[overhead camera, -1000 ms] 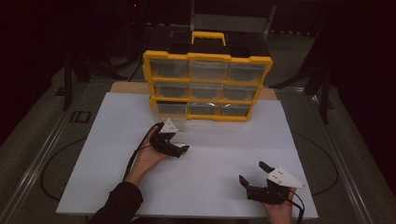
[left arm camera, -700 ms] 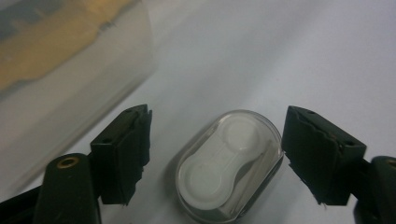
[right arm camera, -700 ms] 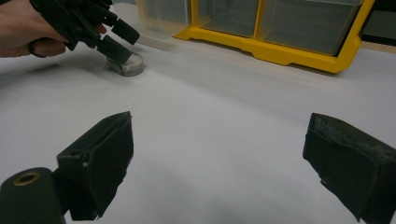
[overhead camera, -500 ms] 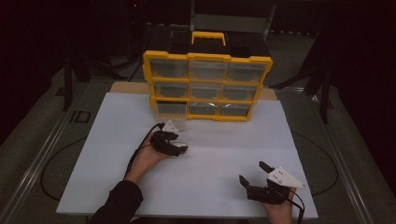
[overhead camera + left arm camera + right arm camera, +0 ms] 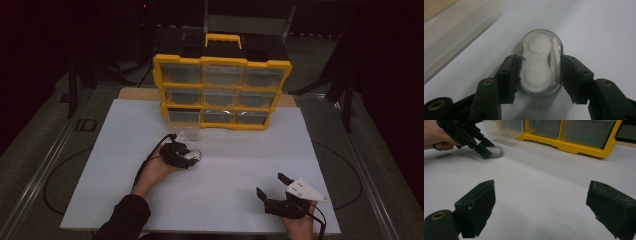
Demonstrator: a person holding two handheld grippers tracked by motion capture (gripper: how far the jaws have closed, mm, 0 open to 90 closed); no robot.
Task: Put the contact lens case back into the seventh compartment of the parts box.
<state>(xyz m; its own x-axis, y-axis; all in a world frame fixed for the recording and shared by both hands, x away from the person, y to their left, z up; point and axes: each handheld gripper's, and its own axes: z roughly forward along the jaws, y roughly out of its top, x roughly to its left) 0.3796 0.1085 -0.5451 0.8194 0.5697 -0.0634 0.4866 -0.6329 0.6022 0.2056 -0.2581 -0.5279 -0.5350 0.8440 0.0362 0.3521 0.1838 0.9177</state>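
**Left jaws closed on the clear case**

Since a second ago your left gripper (image 5: 190,159) has barely shifted on the white bench (image 5: 240,150), but its jaws have just been closing and now press both sides of the small clear oval plastic case with two round white wells (image 5: 540,72). That case lies flat on the bench, just in front of the clear plastic drawer (image 5: 186,136) that sits pulled out before the bottom-left slot of the yellow-framed organiser cabinet (image 5: 222,90). Earlier the jaws stood open over the same spot; now, in the left gripper view, each pad touches the case wall. Your right gripper (image 5: 274,185) has stayed where it was, near the front right of the bench, well apart from the case, its jaws wide with nothing between them.
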